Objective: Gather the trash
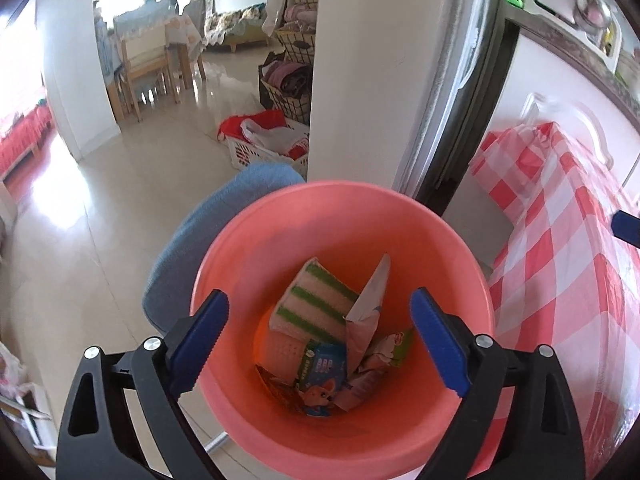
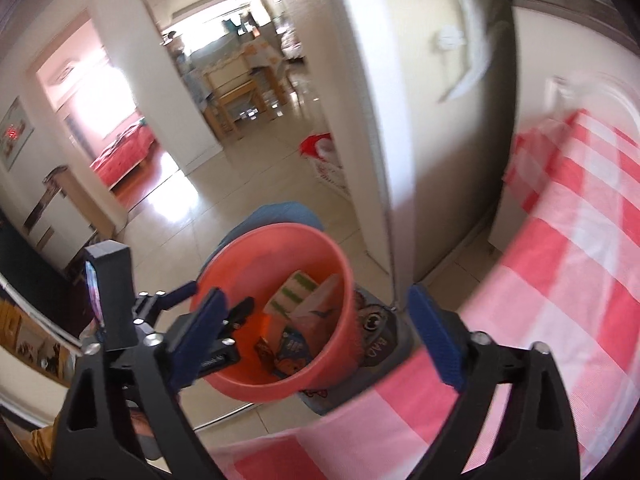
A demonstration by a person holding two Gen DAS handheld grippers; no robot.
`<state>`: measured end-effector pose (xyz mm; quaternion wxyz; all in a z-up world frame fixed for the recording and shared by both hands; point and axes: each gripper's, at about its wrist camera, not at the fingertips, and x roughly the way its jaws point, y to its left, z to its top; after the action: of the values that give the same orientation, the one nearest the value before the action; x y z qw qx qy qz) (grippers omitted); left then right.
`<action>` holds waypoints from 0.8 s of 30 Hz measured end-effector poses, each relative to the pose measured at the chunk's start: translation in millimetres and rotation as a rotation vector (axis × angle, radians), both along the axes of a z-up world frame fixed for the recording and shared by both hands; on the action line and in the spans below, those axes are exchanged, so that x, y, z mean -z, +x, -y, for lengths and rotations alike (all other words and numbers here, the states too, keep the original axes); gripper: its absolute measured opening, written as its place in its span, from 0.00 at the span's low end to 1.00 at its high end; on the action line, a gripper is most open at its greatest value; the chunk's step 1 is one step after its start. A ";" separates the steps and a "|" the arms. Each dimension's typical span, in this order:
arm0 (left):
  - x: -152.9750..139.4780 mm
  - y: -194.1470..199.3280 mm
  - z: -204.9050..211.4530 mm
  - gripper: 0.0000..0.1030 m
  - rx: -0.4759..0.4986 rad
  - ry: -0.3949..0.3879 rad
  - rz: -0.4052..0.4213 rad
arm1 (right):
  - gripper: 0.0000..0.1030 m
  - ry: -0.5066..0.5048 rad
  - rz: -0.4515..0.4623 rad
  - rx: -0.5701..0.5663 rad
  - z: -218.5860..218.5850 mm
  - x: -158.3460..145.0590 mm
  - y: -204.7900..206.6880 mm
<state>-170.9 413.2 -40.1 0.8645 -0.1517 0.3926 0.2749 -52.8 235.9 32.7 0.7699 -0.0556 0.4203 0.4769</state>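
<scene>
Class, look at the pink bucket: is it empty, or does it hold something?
Not empty: the pink bucket holds a green-striped sponge and crumpled wrappers at its bottom.

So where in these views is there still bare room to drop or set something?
The checked tablecloth right of the pink bucket shows bare in both views. Tiled floor left of the bucket, toward the dining chairs, is open too. Inside the bucket, the rear wall and left side are free; the striped sponge and wrappers crowd its bottom.
</scene>
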 end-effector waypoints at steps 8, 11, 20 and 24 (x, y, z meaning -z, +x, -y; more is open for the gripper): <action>-38.5 3.7 30.7 0.91 0.042 0.107 0.029 | 0.93 0.027 0.023 0.140 65.7 -12.9 2.7; -56.5 3.0 46.0 0.91 0.064 0.132 0.065 | 0.93 0.044 0.066 0.214 96.0 -23.0 1.4; -115.9 6.9 117.6 0.92 0.181 0.212 0.182 | 0.94 0.076 0.222 0.416 189.4 -58.6 -15.1; -145.0 5.0 155.0 0.93 0.243 0.231 0.250 | 0.96 0.109 0.298 0.501 228.9 -83.6 -26.1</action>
<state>-165.9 258.3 104.8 0.9449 -0.0361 0.2634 0.1909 -78.9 7.0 116.3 0.9188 0.0220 0.2771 0.2803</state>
